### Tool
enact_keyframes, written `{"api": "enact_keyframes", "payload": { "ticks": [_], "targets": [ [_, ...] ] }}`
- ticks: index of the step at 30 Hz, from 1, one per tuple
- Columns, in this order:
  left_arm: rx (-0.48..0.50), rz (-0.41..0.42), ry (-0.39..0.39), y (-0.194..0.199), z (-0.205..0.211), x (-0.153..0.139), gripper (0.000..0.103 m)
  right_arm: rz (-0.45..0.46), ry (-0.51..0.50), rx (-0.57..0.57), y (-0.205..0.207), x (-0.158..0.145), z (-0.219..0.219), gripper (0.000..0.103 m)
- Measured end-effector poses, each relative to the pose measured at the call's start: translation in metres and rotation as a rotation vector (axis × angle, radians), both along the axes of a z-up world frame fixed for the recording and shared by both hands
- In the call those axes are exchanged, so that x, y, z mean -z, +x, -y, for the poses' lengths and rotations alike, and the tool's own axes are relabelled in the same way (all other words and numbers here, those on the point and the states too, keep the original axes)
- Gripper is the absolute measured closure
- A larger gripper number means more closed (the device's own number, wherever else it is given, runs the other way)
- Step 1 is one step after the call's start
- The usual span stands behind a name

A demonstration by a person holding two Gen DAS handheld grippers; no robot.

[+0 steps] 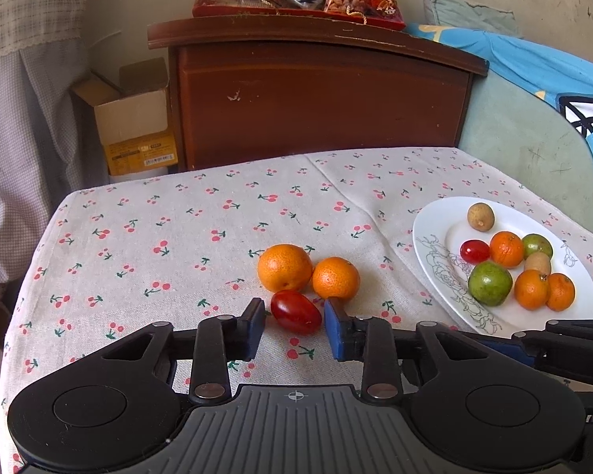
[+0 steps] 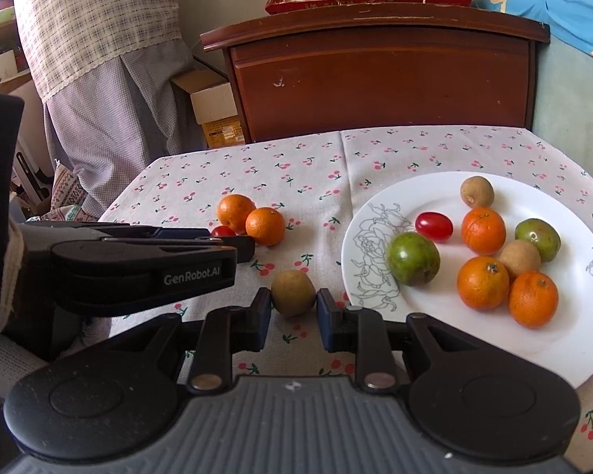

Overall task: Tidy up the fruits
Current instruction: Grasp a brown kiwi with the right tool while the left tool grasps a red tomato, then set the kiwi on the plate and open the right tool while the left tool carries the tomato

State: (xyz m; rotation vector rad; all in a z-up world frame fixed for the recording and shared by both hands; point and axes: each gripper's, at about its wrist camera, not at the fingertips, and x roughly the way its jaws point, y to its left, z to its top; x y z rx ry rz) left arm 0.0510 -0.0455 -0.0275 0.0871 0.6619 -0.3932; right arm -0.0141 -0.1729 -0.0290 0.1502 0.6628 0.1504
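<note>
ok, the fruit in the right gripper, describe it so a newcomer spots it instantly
Start at the white plate on the cherry-print tablecloth. Just off its left rim, the right gripper is shut on a small round brown fruit. It is dull tan and matte, unlike the glossy red tomato and two oranges further left.

My right gripper (image 2: 293, 303) is clamped on a brown longan (image 2: 293, 291), pads pressed to both its sides, over the cherry-print cloth (image 2: 225, 181). Just right: white plate (image 2: 549, 339) carrying 3 oranges, 2 green fruits, 2 longans, 1 red tomato (image 2: 434, 226). To the left my other gripper (image 2: 233, 243) reaches in by 2 loose oranges (image 2: 251, 219); a red tomato (image 2: 222, 231) peeks above its fingers.
</note>
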Motion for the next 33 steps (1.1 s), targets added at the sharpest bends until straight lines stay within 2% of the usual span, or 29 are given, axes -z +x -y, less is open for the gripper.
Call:
{"api": "enact_keyframes", "payload": {
  "ticks": [4, 19, 27, 33],
  "targets": [
    [0.016, 0.017, 0.02, -0.005, 0.003, 0.0, 0.082, 0.002, 0.002, 0.007, 0.0, 0.0, 0.0, 0.078],
    [-0.029, 0.015, -0.001, -0.024, -0.011, -0.016, 0.083, 0.017, -0.01, 0.01, -0.01, -0.009, 0.001, 0.079],
    [-0.011, 0.04, -0.066, -0.042, -0.008, -0.038, 0.083, 0.053, -0.004, 0.057, -0.035, -0.03, 0.017, 0.079],
    [0.053, 0.058, -0.136, -0.052, 0.008, -0.055, 0.083, 0.112, -0.008, 0.138, -0.058, -0.055, 0.046, 0.079]
  ]
}}
